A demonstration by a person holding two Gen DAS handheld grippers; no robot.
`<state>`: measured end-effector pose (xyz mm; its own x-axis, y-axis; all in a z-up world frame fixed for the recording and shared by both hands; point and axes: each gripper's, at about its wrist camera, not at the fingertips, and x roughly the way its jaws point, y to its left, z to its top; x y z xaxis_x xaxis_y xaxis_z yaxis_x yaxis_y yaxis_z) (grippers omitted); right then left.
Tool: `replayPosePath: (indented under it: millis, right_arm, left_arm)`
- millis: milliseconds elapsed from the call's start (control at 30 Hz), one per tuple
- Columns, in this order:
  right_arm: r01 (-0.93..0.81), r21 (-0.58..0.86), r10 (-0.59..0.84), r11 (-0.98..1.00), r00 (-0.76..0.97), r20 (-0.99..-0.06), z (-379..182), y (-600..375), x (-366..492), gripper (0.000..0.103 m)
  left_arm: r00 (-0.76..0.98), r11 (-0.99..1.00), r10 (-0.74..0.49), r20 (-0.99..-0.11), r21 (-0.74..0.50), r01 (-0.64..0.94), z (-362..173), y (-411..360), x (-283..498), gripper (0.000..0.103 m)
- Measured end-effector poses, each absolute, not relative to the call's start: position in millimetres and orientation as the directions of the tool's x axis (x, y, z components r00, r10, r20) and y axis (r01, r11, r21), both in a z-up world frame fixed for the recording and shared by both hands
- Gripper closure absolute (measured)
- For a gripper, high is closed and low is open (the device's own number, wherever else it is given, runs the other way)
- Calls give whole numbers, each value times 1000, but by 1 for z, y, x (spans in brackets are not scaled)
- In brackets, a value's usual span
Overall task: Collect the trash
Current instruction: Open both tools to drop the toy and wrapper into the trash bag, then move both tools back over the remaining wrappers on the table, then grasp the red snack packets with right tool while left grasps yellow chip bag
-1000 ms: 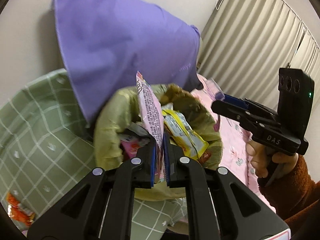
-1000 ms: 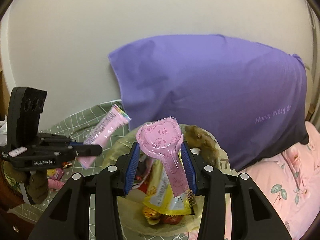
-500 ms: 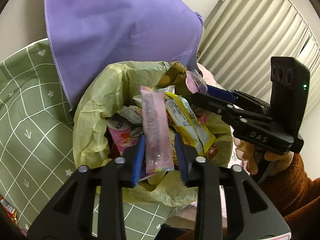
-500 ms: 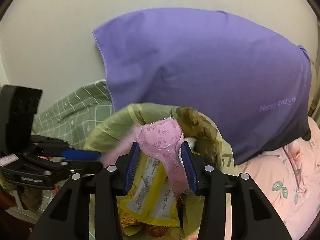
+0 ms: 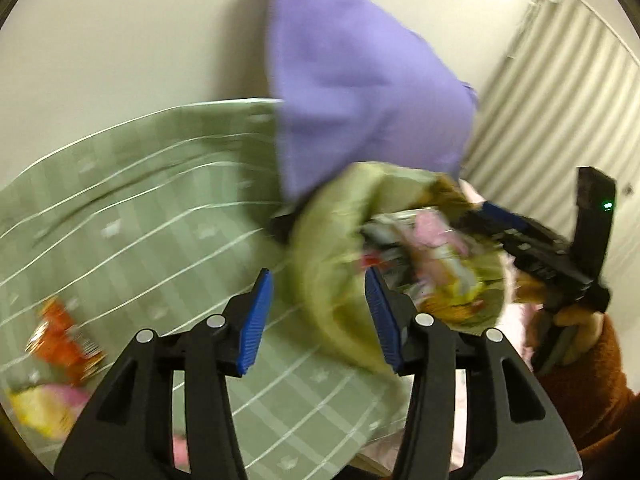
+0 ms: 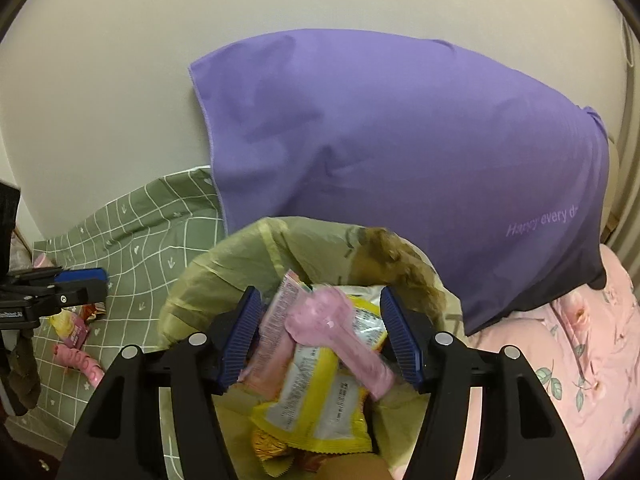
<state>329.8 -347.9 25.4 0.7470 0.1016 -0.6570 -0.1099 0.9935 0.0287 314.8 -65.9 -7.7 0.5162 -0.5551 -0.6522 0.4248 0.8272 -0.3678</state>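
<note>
The right gripper (image 6: 320, 332) hangs over the mouth of the bag (image 6: 224, 276), a yellow-green trash bag standing on the bed against a purple pillow (image 6: 400, 152). Its jaws have just been opening and now stand wide. A pink panda wrapper (image 6: 340, 340) lies between them but neither pad presses on it; it rests loose on a yellow packet (image 6: 316, 404) and a pink stick wrapper (image 6: 276, 320) at the top of the bag's heap.

The left gripper (image 5: 318, 316) is beside the bag, over the green checked sheet (image 5: 140, 220). Its jaws have also just been opening and stand about half apart with nothing gripped; through the gap only the sheet and the bag's outer wall show. The left view is smeared by motion, so small details there cannot be read. In it the bag (image 5: 332, 248) sits just right of the jaws, with wrappers showing at its mouth and the right gripper (image 5: 472, 220) reaching over its far rim, held by a hand (image 5: 576, 316) in a brown sleeve (image 5: 592, 384).

More trash lies loose on the sheet, well apart from the bag: an orange wrapper (image 5: 64, 344) and a yellow-pink one (image 5: 44, 404) at the left view's lower left. In the right view a pink tube wrapper (image 6: 80, 364) and a small yellow-pink packet (image 6: 72, 328) lie under the left gripper (image 6: 80, 284). A pink floral quilt (image 6: 568, 360) covers the bed to the right of the bag.
</note>
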Motion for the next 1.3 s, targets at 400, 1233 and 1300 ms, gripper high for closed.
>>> replayPosePath:
  millis: [400, 1233, 1300]
  right_arm:
    - [-283, 89, 273, 955, 723, -635, 42, -288, 328, 45]
    - [-721, 171, 533, 672, 309, -788, -104, -7, 380, 50]
    - [-723, 183, 531, 667, 288, -797, -111, 3, 388, 54]
  left_arm:
    - [658, 947, -238, -715, -323, -9, -54, 122, 265, 57]
    - [662, 953, -133, -737, -279, -119, -102, 207, 223, 55]
    - [658, 957, -146, -739, -273, -94, -104, 206, 224, 49]
